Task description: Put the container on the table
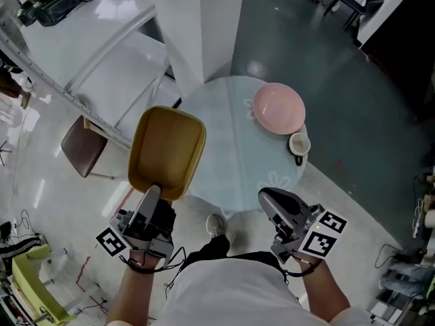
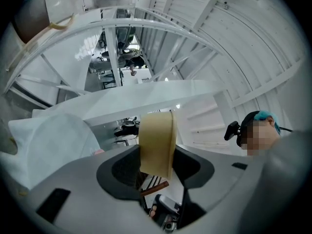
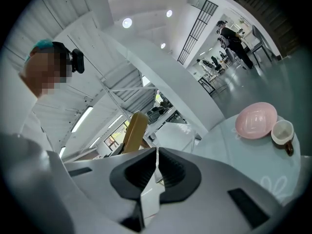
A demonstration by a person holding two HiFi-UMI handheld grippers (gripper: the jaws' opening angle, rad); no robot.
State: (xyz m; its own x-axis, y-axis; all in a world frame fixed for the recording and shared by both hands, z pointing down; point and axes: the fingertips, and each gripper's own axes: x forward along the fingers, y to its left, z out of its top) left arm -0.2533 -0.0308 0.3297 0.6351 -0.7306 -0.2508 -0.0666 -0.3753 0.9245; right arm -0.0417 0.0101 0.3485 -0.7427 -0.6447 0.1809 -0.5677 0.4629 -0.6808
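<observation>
With the left gripper (image 1: 155, 190) pinching only its rim, the container (image 1: 167, 148) may slip past the table (image 1: 228, 172) at its left edge, while the right gripper (image 1: 268, 198) is closed and empty.

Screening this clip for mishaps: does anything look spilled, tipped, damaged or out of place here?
Nothing stands out. The left tongs grip the yellow container by its rim, off the table; the pink plate and cup sit upright on the table, the cup close to its edge.

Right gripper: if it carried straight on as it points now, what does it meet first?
Likely the round table: the right gripper, shut and empty, aims over its near edge; height is unclear.
</observation>
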